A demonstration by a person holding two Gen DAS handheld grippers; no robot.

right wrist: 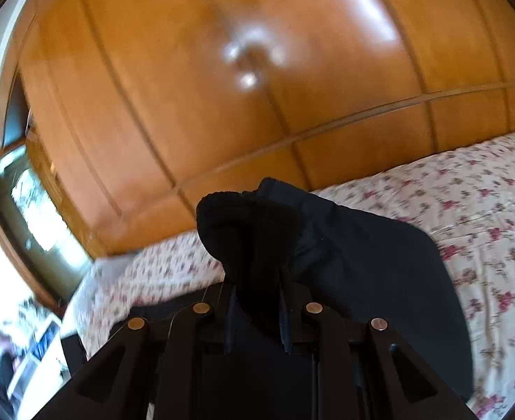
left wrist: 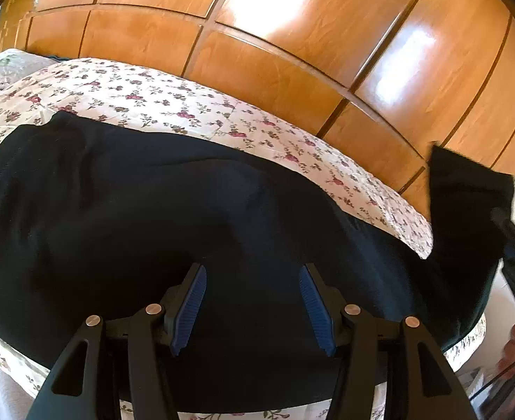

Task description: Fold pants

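- Clearly the pants (left wrist: 173, 217) are soft, limp cloth: dark, light enough to lift by one end, and likely to sag and slide out of shape rather than hold a crease (the fabric looks thick, perhaps fleecy, though the blur makes that a guess)
- Best holds, I judge, are hems and the waistband edge, where the layers are doubled and a pinch will not slip
- Spread across the bed (left wrist: 159, 101), the pants cover most of its near half, with the floral sheet showing beyond them toward the wardrobe (left wrist: 292, 59)
- Over the near edge of the bed, the left gripper (left wrist: 252, 280) hangs with jaws wide and nothing between them; the pants lie right under and ahead of its tips
- At the bed's far-right end, the right gripper (right wrist: 257, 309) is clamped on a bunched end of the pants (right wrist: 250, 231), raised above the sheet (right wrist: 485, 210), the rest trailing down to the bed
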